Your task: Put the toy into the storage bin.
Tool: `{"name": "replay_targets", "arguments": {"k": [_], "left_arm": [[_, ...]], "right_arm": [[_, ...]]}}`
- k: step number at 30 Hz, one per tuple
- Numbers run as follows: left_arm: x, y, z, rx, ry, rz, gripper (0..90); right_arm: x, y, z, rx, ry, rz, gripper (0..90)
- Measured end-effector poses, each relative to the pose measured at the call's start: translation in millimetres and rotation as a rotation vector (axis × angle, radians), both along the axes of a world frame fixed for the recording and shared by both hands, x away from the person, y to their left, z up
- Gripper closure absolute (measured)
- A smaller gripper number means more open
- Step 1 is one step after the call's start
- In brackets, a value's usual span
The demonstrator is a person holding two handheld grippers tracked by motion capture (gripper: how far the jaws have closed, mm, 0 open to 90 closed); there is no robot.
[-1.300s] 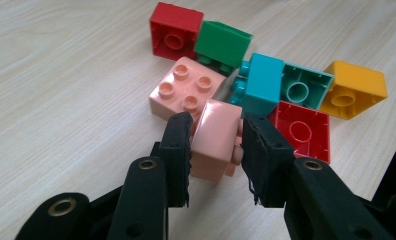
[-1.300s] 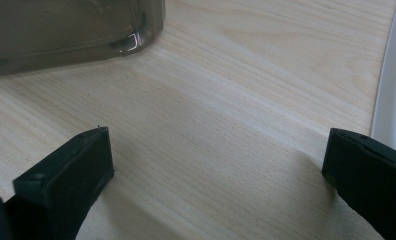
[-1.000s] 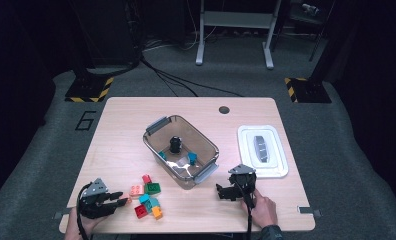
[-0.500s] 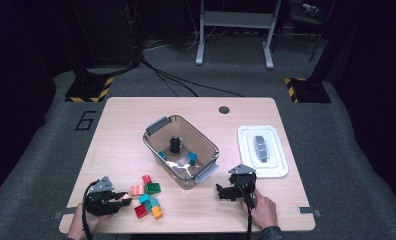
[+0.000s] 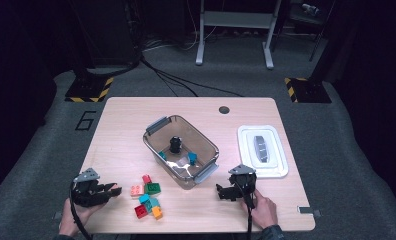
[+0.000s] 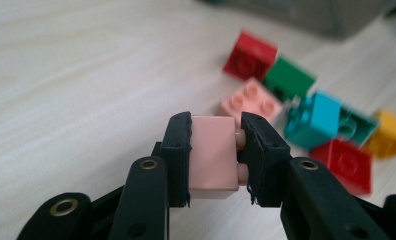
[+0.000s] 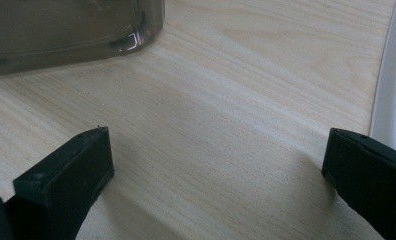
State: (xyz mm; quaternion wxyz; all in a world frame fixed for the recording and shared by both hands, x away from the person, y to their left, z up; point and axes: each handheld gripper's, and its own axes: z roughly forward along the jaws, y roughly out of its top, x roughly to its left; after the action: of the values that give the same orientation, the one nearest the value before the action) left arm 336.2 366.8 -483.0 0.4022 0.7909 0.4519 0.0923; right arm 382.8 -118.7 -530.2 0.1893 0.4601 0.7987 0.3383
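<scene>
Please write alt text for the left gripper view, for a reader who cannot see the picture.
The left gripper is shut on a pale pink toy brick, gripped between its two black jaws above a light wooden table. Behind it lie blurred loose bricks: red, green, pink, turquoise, orange.

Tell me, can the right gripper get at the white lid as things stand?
Probably yes. The right gripper is open and holds nothing, the white lid lies just beside it, and only bare table lies between its fingers and the lid's edge.
</scene>
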Motion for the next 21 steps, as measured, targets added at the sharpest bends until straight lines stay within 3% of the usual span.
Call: {"name": "replay_targets", "arguments": {"k": [2,5,6,11,13,21], "left_arm": [[2.5,-4.1,2.3,-0.006,-0.015,-0.002,66.1],[8.8,-7.6,3.7,0.004,-0.003,-0.006,66.1],[18.5,-13.3,6.7,0.024,0.005,-0.013,66.1],[35.6,-23.0,12.0,0.021,0.005,-0.039,66.1],[41.8,-26.7,14.5,0.045,0.008,-0.056,66.1],[62.6,-38.8,23.4,0.042,-0.001,-0.061,66.1]], "right_arm": [[0.0,-0.1,0.0,0.0,0.0,0.001,0.0],[-0.3,-0.3,-0.1,-0.006,-0.006,-0.002,0.0],[-0.2,-0.1,0.0,-0.003,-0.003,-0.002,0.0],[0.0,-0.4,0.0,-0.007,-0.005,-0.002,0.0],[-0.1,-0.1,0.0,-0.002,-0.002,0.0,0.0],[-0.3,-0.1,0.2,-0.002,0.0,-0.003,0.0]]}}
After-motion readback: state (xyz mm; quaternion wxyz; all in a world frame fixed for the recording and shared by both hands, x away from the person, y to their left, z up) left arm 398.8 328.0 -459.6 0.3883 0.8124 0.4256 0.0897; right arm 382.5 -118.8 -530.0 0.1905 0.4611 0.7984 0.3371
